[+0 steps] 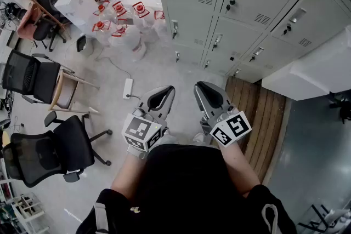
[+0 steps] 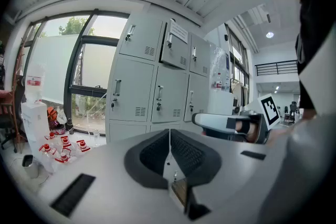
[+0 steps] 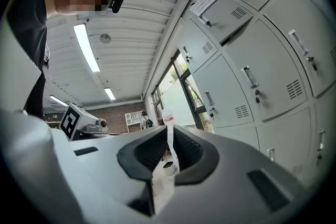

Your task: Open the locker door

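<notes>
Two tools level at the waist, left tool (image 1: 163, 92) clenched empty, right tool (image 1: 205, 88) clenched empty, both aimed toward the lockers (image 1: 241, 13)

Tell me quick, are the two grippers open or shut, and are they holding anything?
Left gripper: jaws shut, holding nothing.
Right gripper: jaws shut, holding nothing.

Left gripper (image 2: 169, 136) — jaws closed together, nothing between. Grey lockers (image 2: 137, 93) ahead; one upper door (image 2: 175, 45) ajar, paper notice (image 2: 179, 33) on it. Red-capped bottles (image 2: 64, 145) — floor, left.
</notes>
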Motion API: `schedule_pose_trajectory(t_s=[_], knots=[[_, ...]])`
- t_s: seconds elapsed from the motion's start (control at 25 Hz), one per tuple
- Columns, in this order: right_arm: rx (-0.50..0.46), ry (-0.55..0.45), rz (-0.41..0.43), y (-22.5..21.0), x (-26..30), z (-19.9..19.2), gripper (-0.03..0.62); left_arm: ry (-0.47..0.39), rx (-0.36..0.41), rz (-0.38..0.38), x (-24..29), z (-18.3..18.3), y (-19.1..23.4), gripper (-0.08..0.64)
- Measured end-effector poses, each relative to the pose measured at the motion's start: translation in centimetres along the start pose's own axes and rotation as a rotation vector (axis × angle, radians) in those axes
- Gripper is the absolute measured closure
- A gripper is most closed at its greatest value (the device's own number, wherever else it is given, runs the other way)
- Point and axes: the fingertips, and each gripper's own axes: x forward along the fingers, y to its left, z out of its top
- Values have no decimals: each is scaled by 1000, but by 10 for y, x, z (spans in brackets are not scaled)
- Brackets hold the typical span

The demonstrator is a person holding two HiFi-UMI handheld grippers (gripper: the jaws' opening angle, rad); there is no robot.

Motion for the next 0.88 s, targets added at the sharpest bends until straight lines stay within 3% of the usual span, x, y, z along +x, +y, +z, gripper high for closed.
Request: schedule_pose_trajectory(t_s=[0.44, 0.88], knots=[[-37, 17, -38, 39, 47, -14, 538, -33, -6, -42, -31, 5, 52, 535], [-14, 76, -160, 46, 103, -47, 538, -38, -76, -68, -48, -10, 139, 535]])
